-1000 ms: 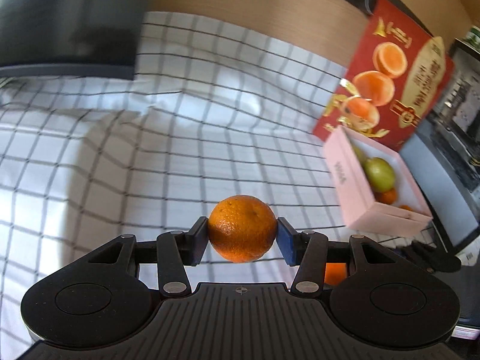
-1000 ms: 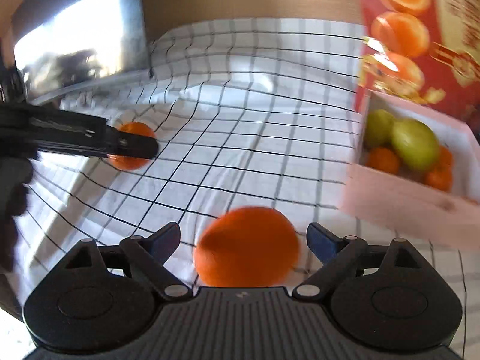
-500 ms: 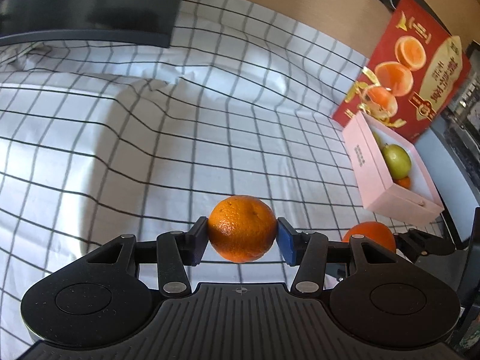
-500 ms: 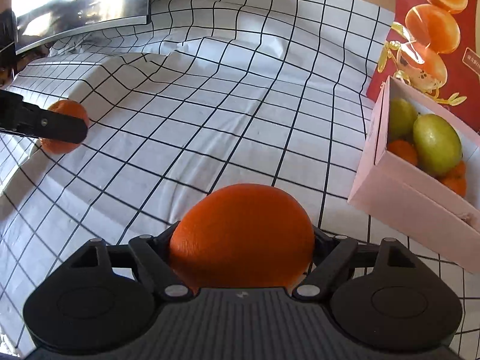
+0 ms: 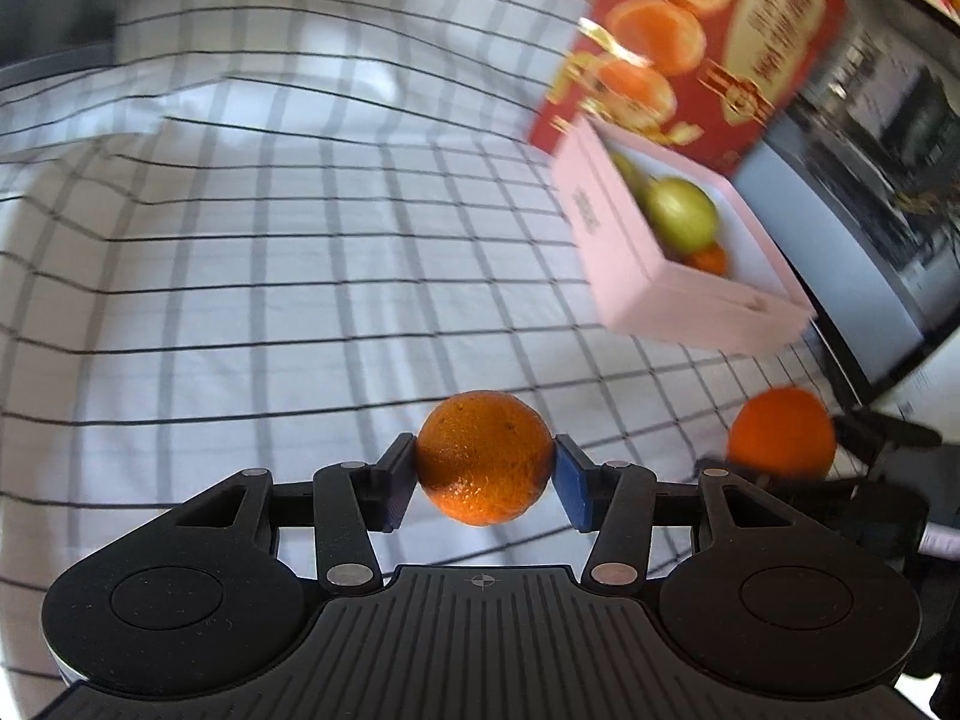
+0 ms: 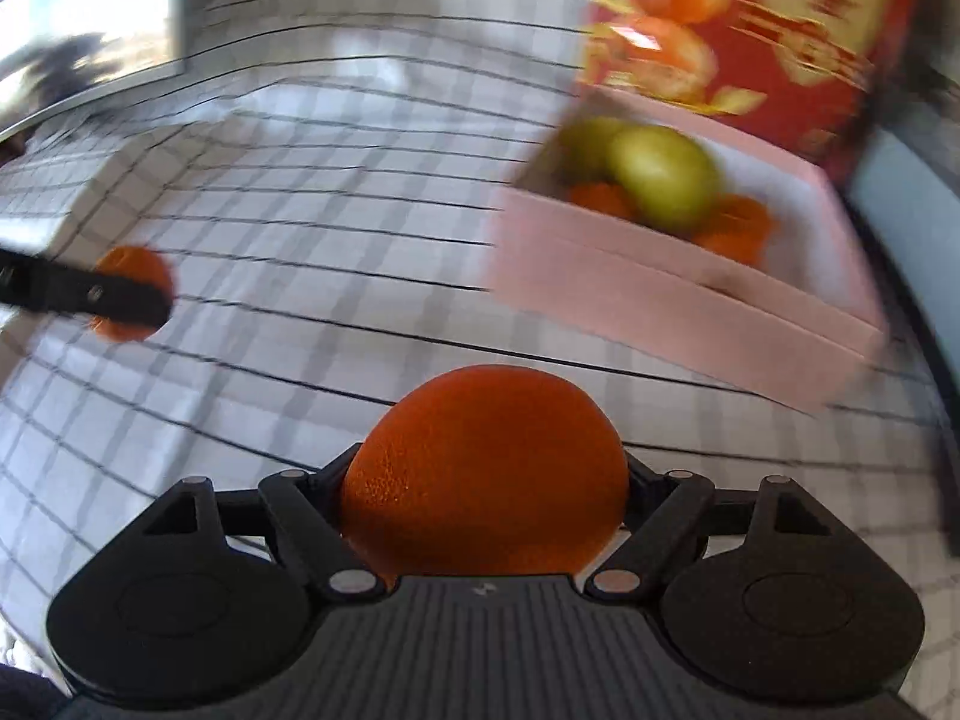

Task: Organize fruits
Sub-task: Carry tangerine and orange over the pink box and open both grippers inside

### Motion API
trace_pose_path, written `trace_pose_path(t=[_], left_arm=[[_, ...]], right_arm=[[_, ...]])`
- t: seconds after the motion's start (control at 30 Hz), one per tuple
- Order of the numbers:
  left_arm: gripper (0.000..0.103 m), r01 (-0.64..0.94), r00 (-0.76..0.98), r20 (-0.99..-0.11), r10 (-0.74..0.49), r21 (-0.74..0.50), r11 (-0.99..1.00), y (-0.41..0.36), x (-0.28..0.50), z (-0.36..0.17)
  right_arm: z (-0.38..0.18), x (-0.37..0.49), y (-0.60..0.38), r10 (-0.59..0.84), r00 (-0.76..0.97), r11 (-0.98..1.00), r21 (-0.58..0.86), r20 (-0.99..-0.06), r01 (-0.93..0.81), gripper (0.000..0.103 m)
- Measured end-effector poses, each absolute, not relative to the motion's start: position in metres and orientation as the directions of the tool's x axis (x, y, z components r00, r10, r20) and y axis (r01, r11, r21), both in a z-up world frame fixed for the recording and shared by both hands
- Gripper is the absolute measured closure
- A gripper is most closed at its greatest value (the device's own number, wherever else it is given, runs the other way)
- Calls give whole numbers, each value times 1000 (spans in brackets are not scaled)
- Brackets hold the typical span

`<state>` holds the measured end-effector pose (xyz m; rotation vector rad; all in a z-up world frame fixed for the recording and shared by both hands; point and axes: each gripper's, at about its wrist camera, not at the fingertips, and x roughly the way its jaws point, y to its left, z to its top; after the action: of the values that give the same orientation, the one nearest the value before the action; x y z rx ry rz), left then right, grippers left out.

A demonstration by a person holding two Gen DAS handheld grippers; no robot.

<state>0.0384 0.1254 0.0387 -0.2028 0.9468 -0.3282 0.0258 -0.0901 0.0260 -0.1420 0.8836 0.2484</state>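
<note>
My left gripper is shut on a small orange and holds it above the checked cloth. My right gripper is shut on a larger orange; that orange also shows at the right of the left wrist view. The left gripper's orange shows at the left of the right wrist view. A pink box ahead to the right holds green fruits and small oranges; it also shows in the right wrist view.
A white cloth with a dark grid covers the table. A red carton with orange pictures stands behind the pink box. A dark screen sits at the far left. A dark monitor edge lies right of the box.
Both grippers have moved toward the pink box, which looks bigger and nearer now. Each still holds its orange. The right gripper closed on its orange during the earliest interval.
</note>
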Motion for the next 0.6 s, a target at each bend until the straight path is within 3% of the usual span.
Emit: trace_pose_path(t=[0.2,0.43,0.6], left_arm=[[49,296,531,-725,-439,-327,898,82,59,55],[49,477,619,-599,-508,-228,849,8,101,117],[49,531,559,-655,-509,-189,826,-54,147,105]], right_arm=[[49,33,-154,73,660,994,2,-747,-107,22],[133,74,-194,58,805,995,-28,-590,-92,22],[181,133,-212,100,819,994,24,-565,-105,21]])
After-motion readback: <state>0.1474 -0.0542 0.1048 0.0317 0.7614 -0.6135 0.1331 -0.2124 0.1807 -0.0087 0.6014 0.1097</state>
